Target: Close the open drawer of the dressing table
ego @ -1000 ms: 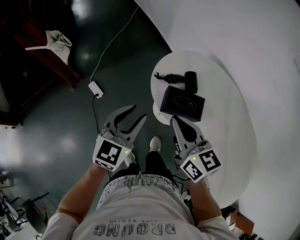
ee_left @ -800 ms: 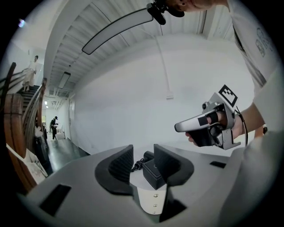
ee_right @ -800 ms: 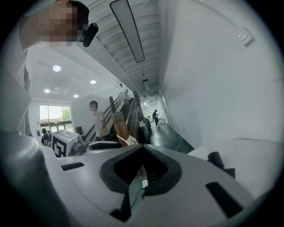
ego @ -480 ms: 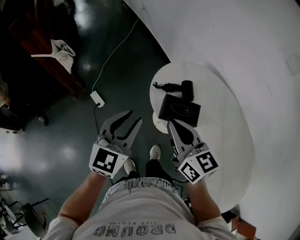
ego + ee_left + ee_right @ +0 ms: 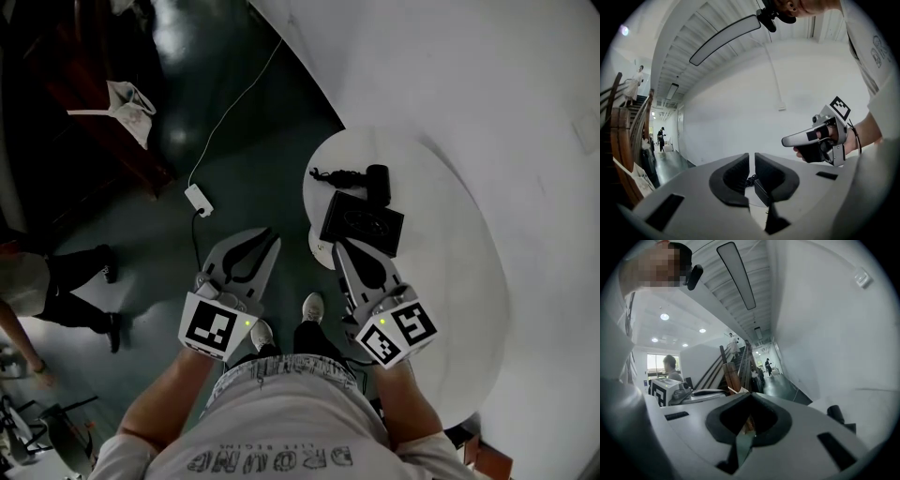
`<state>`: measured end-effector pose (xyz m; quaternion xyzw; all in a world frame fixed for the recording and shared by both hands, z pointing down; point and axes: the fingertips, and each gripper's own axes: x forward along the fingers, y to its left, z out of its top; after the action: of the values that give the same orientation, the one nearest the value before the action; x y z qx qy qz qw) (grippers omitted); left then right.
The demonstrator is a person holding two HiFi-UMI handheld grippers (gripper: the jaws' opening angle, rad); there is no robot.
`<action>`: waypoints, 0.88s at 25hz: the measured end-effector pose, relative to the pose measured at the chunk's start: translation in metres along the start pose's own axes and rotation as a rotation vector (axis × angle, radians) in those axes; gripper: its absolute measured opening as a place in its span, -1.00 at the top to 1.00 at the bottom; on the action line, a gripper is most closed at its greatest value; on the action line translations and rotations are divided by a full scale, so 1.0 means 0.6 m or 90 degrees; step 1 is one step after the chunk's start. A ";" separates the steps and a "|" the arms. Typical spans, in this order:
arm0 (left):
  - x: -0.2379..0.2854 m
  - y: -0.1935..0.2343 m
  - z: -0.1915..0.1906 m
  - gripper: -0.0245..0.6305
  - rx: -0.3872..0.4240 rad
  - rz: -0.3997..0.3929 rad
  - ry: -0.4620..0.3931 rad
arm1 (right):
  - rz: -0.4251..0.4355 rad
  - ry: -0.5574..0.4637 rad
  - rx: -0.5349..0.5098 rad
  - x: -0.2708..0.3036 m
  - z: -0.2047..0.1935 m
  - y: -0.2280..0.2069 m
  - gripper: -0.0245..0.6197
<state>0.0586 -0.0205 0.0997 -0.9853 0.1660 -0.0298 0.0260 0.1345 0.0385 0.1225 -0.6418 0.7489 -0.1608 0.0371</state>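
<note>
No open drawer shows in any view. A small round white table top stands ahead of me against the white wall, with a black box and a black hair dryer on it. My left gripper hangs over the dark floor, left of the table. Its jaws have just been closing, only a thin slit is left between them, and nothing is in it. My right gripper is shut and empty, its tips at the near edge of the black box.
A white power adapter with its cable lies on the dark floor. A white bag sits on dark wooden stairs at the upper left. A person's legs stand at the left edge. A larger white surface lies to my right.
The left gripper's jaws have gone from wide apart to nearly together. Both grippers have shifted slightly. A person's legs have come into view at the left.
</note>
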 end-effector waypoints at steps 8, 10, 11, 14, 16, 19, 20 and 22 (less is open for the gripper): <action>-0.001 0.004 0.004 0.81 0.000 0.003 -0.003 | 0.005 0.000 -0.002 0.005 0.001 0.003 0.90; -0.001 0.006 0.007 0.82 -0.002 0.004 -0.004 | 0.006 0.001 -0.004 0.006 0.002 0.004 0.90; -0.001 0.008 0.008 0.83 -0.002 0.004 -0.005 | 0.006 0.001 -0.004 0.007 0.002 0.005 0.90; -0.001 0.011 0.010 0.84 -0.005 0.004 -0.007 | 0.009 0.002 -0.004 0.009 0.001 0.007 0.90; -0.001 0.011 0.010 0.85 -0.006 0.004 -0.006 | 0.011 0.003 -0.006 0.011 0.001 0.008 0.90; -0.001 0.011 0.008 0.85 -0.006 0.003 -0.004 | 0.015 0.004 -0.010 0.012 0.001 0.009 0.90; 0.000 0.011 0.008 0.85 -0.006 0.002 -0.004 | 0.016 0.004 -0.011 0.013 0.000 0.009 0.90; 0.000 0.011 0.007 0.86 -0.005 0.002 -0.003 | 0.019 0.005 -0.014 0.014 0.000 0.010 0.90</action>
<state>0.0569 -0.0268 0.0953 -0.9852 0.1677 -0.0268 0.0222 0.1276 0.0310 0.1220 -0.6306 0.7601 -0.1542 0.0296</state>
